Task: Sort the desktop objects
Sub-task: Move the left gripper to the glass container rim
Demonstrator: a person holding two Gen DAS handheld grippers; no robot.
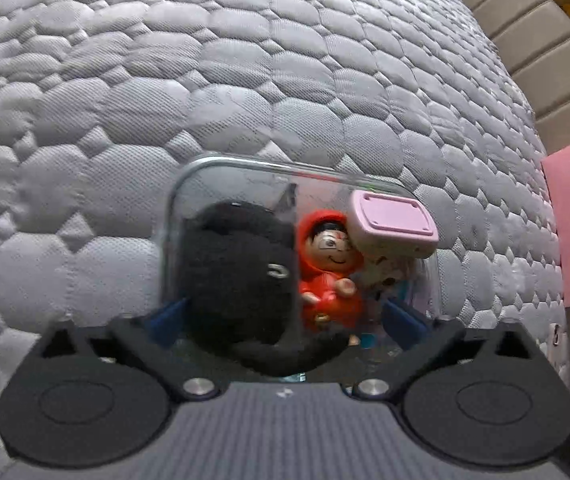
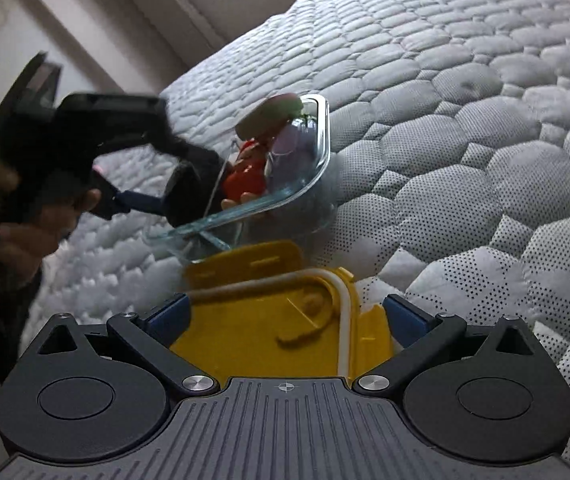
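The left tool [image 1: 285, 320] grips a clear glass container [image 1: 189, 200] above the quilted mattress [image 1: 205, 80]; a red-hooded figurine [image 1: 329, 264] and black plush [image 1: 229, 272] sit inside. The right tool [image 2: 285, 316] clamps a yellow lid [image 2: 253, 340] just beside the container

Red-hooded figurine [image 1: 327, 268], black plush [image 1: 233, 276], pink case [image 1: 393, 222], yellow lid [image 2: 269, 320], grey quilted mattress [image 1: 205, 80].

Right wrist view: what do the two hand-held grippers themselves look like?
Right hand-held gripper: grey ribbed body, two black round discs, black linkage arms with silver pivot screws, blue finger pads. Left hand-held gripper: black housing, blue finger, gripped by a bare hand. No cables visible.
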